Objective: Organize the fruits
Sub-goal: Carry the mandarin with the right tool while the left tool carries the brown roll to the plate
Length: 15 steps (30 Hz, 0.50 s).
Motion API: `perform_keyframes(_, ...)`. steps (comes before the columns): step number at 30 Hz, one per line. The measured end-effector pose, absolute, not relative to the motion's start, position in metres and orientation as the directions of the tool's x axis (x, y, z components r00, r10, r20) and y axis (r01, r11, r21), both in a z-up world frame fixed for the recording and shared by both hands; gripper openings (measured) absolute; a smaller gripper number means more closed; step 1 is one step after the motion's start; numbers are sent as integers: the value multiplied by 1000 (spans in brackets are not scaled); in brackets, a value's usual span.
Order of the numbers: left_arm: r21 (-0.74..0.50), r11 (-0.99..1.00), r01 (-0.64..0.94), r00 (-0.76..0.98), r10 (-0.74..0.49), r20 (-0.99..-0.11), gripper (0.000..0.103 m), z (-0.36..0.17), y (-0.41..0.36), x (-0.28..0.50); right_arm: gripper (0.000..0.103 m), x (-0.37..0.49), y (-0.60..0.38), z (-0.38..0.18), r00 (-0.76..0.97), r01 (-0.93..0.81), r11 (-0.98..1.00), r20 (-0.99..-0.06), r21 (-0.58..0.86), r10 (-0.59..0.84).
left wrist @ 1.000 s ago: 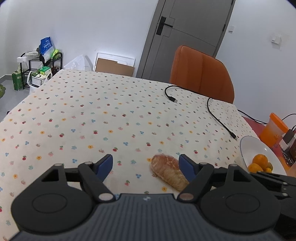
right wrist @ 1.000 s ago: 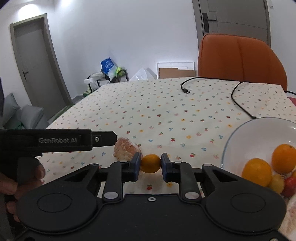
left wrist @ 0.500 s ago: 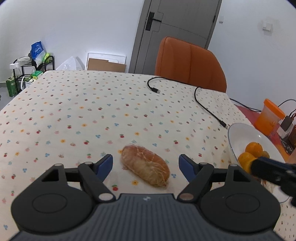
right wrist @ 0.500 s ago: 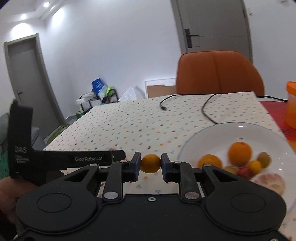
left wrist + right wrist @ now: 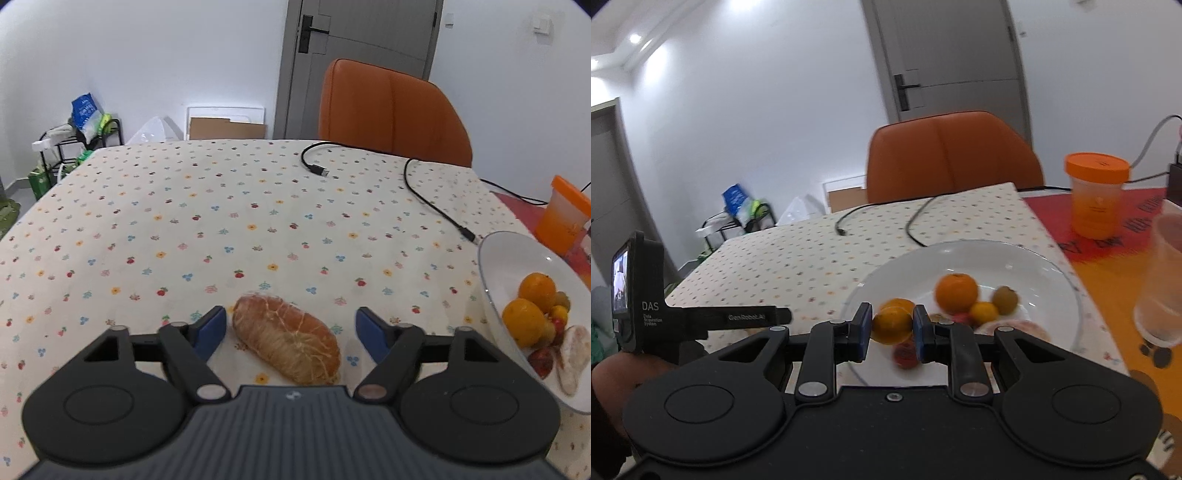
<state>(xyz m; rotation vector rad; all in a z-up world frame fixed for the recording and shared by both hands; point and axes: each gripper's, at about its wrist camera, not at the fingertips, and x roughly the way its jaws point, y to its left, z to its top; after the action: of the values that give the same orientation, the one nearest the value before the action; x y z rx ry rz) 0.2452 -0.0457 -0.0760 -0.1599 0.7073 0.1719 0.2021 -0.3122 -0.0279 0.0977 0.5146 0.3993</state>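
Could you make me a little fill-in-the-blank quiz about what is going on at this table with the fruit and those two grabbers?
1. The right gripper is clamped on a small ____ fruit.
2. The peeled fruit segment between the closing left gripper jaws lies on the ____.
3. The other fruits sit in a white ____.
4. The chair behind the table is ____.

Missing words: orange; tablecloth; bowl; orange
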Motion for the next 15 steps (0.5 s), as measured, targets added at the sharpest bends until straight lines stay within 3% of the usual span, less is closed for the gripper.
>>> perform_keyframes(2, -71, 974, -216, 746, 118, -655, 57, -76, -45, 243, 22, 201, -317, -31, 794, -337, 922, -469, 192, 388)
perform_keyframes(6, -69, 978, -196, 743, 103, -661, 56, -75, -41, 236, 30, 199, -324, -36, 796, -320, 926, -474, 200, 377)
perform_keyframes(15, -130, 980, -154, 752, 31, -658, 53, -72, -32, 217, 34, 200, -339, -48, 794, -276, 931, -490, 237, 360)
